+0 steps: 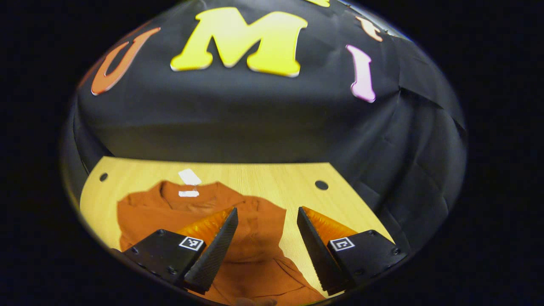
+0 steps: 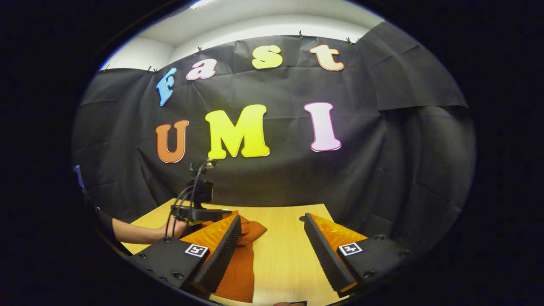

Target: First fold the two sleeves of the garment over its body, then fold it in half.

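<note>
Pale wood-grain table (image 1: 272,178) runs under both grippers, black cloth draped behind it. Left gripper (image 1: 267,250) hangs with jaws wide and empty, its ribbed black fingers (image 1: 219,246) over the rust-orange garment (image 1: 255,255), which lies rumpled on the table, a white tag (image 1: 189,177) at its collar. Right gripper (image 2: 272,255) is likewise spread, holding nothing; the garment's lower edge is cut off there. Farther left, a hand (image 2: 172,229) holds the other gripper.
</note>
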A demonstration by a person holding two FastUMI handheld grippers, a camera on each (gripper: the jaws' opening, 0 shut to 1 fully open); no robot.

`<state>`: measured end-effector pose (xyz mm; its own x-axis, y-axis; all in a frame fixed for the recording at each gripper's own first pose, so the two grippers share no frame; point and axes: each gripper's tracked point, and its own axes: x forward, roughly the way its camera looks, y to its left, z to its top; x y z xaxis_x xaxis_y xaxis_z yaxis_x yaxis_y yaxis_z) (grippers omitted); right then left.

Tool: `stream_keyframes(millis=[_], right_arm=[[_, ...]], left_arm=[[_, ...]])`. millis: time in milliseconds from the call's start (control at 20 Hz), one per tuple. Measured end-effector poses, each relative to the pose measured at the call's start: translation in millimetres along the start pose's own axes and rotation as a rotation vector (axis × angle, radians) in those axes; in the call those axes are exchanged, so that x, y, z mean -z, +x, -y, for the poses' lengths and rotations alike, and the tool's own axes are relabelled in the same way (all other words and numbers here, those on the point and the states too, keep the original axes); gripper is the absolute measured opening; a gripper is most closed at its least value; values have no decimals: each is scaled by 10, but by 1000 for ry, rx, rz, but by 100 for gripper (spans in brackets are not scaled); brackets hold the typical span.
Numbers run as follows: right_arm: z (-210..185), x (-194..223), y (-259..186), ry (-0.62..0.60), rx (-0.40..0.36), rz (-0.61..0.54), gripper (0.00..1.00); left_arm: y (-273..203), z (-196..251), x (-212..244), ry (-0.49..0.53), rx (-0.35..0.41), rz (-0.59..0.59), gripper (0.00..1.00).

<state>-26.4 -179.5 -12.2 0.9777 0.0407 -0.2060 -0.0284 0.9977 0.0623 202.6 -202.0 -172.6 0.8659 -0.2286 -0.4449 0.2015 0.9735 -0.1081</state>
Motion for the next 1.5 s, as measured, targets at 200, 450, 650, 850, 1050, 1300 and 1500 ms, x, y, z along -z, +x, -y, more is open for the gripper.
stream_keyframes(millis=[200, 450, 650, 850, 1050, 1300, 1500], right_arm=[[-482, -91, 81, -1, -21, 57, 93], [-1051, 53, 71, -10, -59, 65, 93], [-1356, 169, -20, -40, -62, 61, 93], [-1483, 328, -66, -54, -74, 29, 93], [-1476, 425, -39, -72, -85, 1, 95], [-1243, 1084, -38, -10, -108, -211, 95], [-812, 1978, -160, 55, -61, -468, 95]], left_arm=[[-1139, -326, -781, -65, -104, 225, 98], [-2202, -923, -668, -24, -220, 293, 98], [-2894, -1365, -416, 9, -306, 322, 98], [-3142, -1509, -356, 11, -341, 366, 98], [-3132, -1403, -321, 6, -315, 365, 98], [-2920, -1322, 272, 1, -159, 191, 100], [-2931, -1596, 1305, -70, -86, -90, 98]])
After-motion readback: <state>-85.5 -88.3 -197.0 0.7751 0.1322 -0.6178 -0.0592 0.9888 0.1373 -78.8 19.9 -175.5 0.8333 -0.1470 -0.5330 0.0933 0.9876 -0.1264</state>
